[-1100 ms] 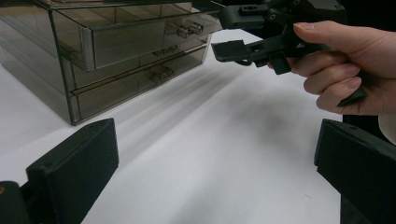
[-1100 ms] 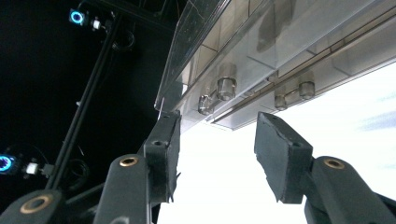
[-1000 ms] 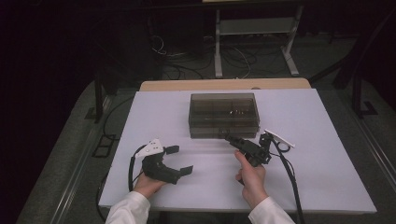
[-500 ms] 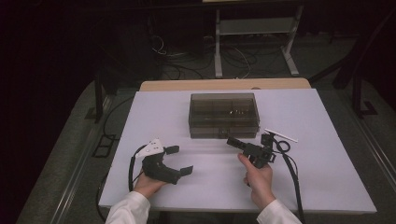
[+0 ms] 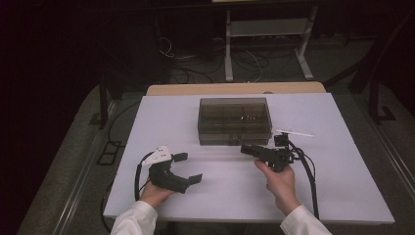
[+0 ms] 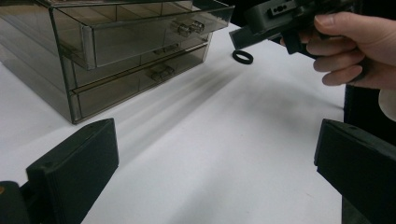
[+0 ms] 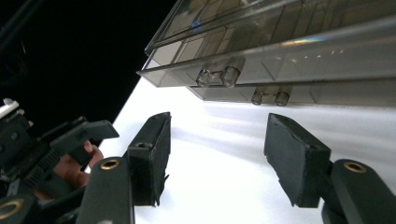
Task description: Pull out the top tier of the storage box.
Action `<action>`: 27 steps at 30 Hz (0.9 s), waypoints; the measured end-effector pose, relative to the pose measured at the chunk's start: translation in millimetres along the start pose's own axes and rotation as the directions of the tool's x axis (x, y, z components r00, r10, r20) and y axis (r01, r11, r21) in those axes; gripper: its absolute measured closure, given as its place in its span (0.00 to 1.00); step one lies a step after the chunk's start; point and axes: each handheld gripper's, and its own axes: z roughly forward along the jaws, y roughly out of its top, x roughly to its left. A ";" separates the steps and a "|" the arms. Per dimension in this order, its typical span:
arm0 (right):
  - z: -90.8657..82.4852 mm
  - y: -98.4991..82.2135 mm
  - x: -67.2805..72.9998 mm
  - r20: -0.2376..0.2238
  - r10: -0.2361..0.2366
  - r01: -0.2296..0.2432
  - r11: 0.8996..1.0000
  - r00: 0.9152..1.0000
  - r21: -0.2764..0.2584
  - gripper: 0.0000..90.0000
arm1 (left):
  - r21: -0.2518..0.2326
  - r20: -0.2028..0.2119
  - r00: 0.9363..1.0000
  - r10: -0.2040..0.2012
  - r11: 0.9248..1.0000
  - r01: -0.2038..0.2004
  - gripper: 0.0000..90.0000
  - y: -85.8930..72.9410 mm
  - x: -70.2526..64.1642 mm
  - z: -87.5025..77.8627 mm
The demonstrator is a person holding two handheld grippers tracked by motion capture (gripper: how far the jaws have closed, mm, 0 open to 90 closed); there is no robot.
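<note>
From the high view, the right gripper (image 5: 250, 150) has drawn back from the smoky plastic drawer box (image 5: 235, 120) mid-table, jaws just opening with nothing between them, seemingly a release. Left gripper view: left gripper (image 6: 215, 168) spread wide over matte white table (image 6: 210, 154), black ring (image 6: 243, 57) nearby. Right gripper view: clear knobbed drawer handle (image 7: 215, 76) ahead of parted ribbed pads (image 7: 159, 149).

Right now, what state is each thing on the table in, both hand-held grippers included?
Drawer box: upright on the white table; top drawer pulled partly out, lower drawers shut.
Black ring: flat on the table, loose, untouched.
Left hand-held gripper: jaws wide open, empty.
Right hand-held gripper: jaws have just been opening, nothing between them, pointed at the box front.
</note>
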 end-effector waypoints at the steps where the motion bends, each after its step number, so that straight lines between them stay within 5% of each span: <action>1: 0.0 0.0 0.0 0.000 0.000 0.000 1.000 1.000 0.000 0.44 | 0.000 0.000 1.000 0.000 1.000 0.000 0.00 0.0 0.0 0.0; 9: -8.1 18.6 8.2 0.017 -0.126 0.125 0.990 0.992 0.060 0.43 | 0.001 0.000 1.000 0.000 1.000 0.000 0.00 0.0 0.0 0.1; 14: -14.1 33.9 13.4 -0.011 -0.194 0.194 0.975 0.981 0.105 0.43 | 0.001 0.000 1.000 0.000 1.000 0.000 0.00 -0.1 0.1 0.6; 21: -16.7 45.5 15.1 -0.034 -0.214 0.216 0.967 0.976 0.136 0.43 | 0.001 0.001 1.000 -0.001 1.000 0.001 0.00 -0.1 0.2 0.6; 27: -16.2 56.9 21.6 -0.038 -0.270 0.273 0.946 0.962 0.173 0.43 | 0.001 0.002 1.000 0.002 1.000 -0.002 0.00 0.0 0.3 0.6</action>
